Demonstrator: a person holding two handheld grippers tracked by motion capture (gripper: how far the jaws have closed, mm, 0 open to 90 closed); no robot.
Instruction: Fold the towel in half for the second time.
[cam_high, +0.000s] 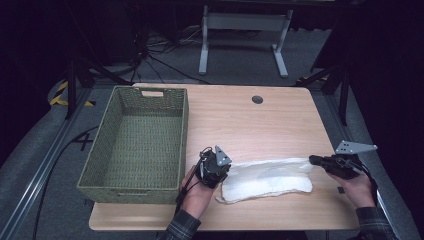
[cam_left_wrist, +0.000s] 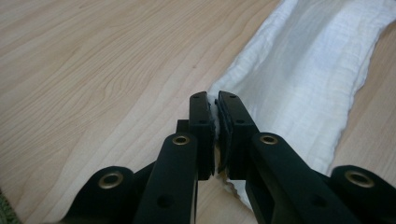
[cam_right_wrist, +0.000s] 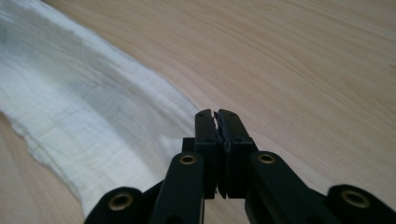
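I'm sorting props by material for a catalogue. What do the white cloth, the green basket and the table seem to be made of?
White cloth: looks like soft, matte cotton gauze, going by its fine crinkled ribbing and limp drape. Green basket: woven fibre or paper cord, judging by the tight plaited texture; dull finish. Table: pale wood-grain top, probably laminate, with a smooth, slightly glossy finish.

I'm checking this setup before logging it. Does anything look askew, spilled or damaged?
Nothing stands out. The white cloth is stretched between the left tongs and right tongs, each shut on an end; its near edge curves unevenly. The basket sits upright on the table.
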